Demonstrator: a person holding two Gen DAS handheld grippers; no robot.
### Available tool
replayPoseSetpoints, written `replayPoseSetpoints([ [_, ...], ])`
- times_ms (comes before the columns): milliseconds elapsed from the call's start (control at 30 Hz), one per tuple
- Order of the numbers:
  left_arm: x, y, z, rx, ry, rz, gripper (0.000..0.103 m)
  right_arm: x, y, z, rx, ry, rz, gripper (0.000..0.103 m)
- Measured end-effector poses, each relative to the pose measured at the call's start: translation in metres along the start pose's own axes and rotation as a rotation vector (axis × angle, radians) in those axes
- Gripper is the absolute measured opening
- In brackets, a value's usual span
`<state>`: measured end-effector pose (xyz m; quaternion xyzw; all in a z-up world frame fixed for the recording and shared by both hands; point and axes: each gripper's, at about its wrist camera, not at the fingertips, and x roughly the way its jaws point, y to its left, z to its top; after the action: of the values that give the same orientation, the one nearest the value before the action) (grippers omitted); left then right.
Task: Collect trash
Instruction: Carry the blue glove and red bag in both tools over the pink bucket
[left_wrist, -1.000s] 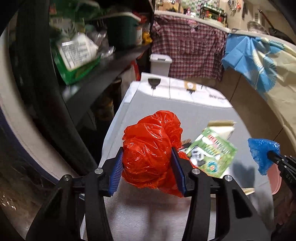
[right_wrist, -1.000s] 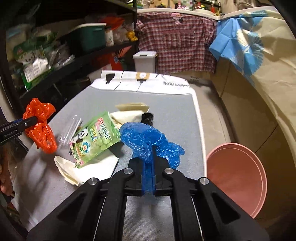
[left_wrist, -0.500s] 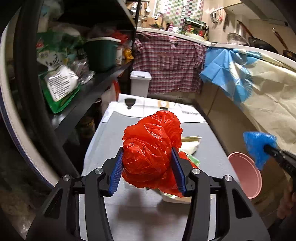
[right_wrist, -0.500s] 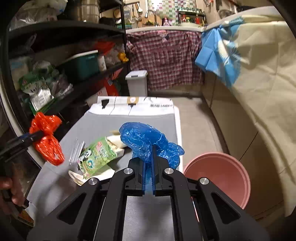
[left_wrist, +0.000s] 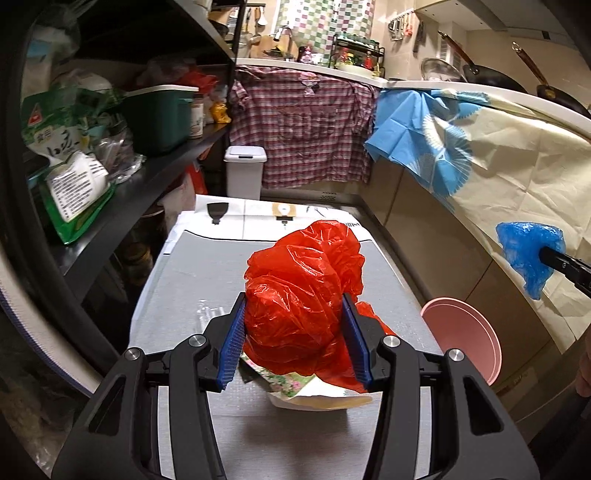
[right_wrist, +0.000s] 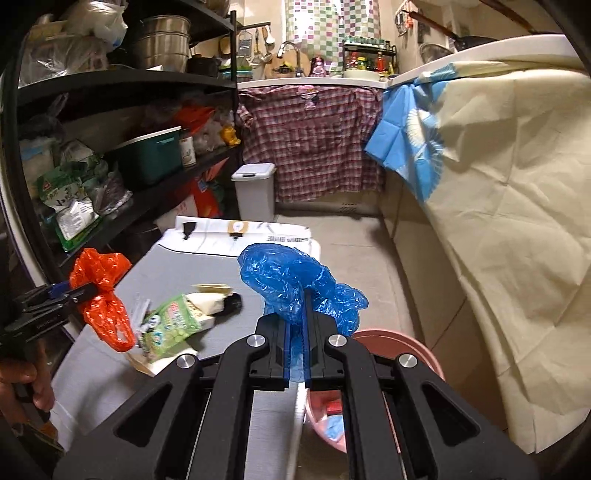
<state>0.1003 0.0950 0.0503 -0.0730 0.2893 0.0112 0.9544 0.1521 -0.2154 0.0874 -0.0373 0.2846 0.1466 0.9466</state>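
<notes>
Left gripper (left_wrist: 293, 332) clamps red bag (left_wrist: 303, 295) above the tabletop (left_wrist: 184, 277); right gripper (right_wrist: 297, 332) pinches blue bag (right_wrist: 288, 280) beside it, over pink bin (right_wrist: 413, 350).

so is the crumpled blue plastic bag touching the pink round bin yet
Apart. The left wrist view shows the crumpled blue plastic bag pinched in the right gripper, hanging in the air well above the pink round bin, with cabinet front visible between them.
</notes>
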Motion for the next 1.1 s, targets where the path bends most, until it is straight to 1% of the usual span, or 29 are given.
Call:
replayPoseSetpoints([
  [267, 0.009, -0.024, 0.0, 0.029, 0.012, -0.028, 0.048, 0.012, -0.032, -0.022, 0.071, 0.027, -0.039, 0.005],
  [400, 0.013, -0.036, 0.0, 0.041, 0.018, -0.043, 0.048, 0.014, -0.042, -0.024, 0.095, 0.024, -0.055, 0.005],
  [633, 0.024, -0.065, 0.003, 0.063, 0.024, -0.089, 0.048, 0.021, -0.064, -0.031, 0.145, 0.055, -0.091, 0.005],
  [900, 0.04, -0.104, 0.007, 0.085, 0.035, -0.154, 0.048, 0.024, -0.073, -0.035, 0.153, 0.072, -0.132, 0.005],
  [1100, 0.051, -0.135, 0.003, 0.117, 0.053, -0.186, 0.048, 0.025, -0.082, -0.036, 0.17, 0.079, -0.143, 0.005],
])
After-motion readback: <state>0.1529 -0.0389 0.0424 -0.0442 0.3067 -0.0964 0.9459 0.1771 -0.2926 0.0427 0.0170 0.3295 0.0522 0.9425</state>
